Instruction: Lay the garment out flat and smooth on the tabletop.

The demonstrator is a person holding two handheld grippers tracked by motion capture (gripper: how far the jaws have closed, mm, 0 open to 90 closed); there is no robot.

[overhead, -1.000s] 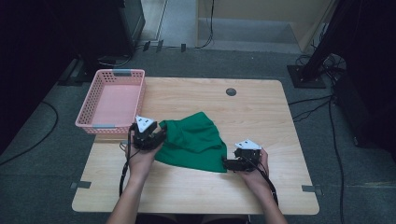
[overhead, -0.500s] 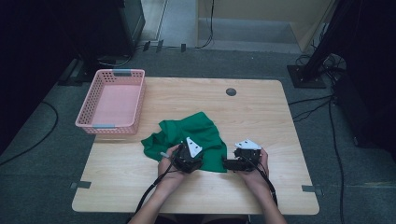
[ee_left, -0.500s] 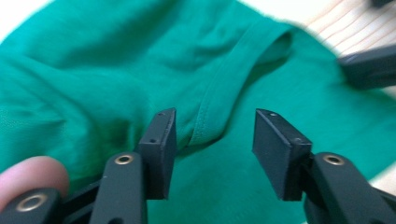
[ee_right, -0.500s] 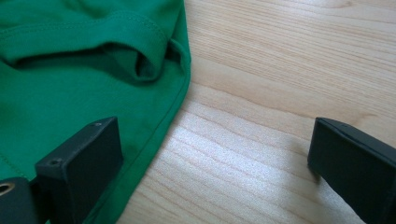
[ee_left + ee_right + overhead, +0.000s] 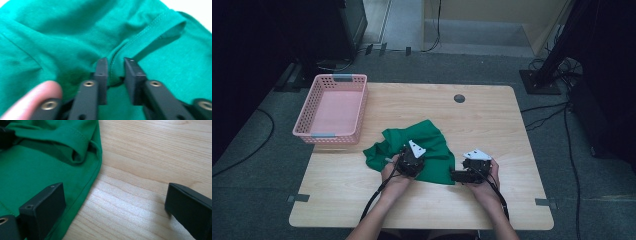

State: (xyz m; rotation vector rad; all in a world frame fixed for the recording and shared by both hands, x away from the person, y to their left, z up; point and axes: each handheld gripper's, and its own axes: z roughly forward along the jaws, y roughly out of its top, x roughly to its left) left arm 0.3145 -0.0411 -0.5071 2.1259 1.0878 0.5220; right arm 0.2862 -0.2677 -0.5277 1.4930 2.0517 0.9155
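High view: a green garment (image 5: 417, 150) is lying crumpled on the wooden tabletop (image 5: 492, 120), a little toward the near edge and left of the middle. The left tool (image 5: 408, 161) is sitting on the garment's near part, held by the person's left hand (image 5: 393, 176). The right tool (image 5: 462, 175) is resting just beside the garment's near right corner, in the person's right hand (image 5: 484, 180). A pink basket (image 5: 334, 107) is standing at the tabletop's far left corner, apart from the garment.

Left gripper view: the left tool (image 5: 115, 72) is pinching a raised fold of the green garment (image 5: 62, 32) next to a stitched hem; its jaws have just been closing, and the cloth is bunching between them. A fingertip is showing blurred at the lower left.

Right gripper view: the right tool (image 5: 113, 202) is standing wide open. One jaw is lying over the garment's (image 5: 30, 165) hemmed edge, the other over bare tabletop (image 5: 155, 152), and neither is pressing on the cloth.
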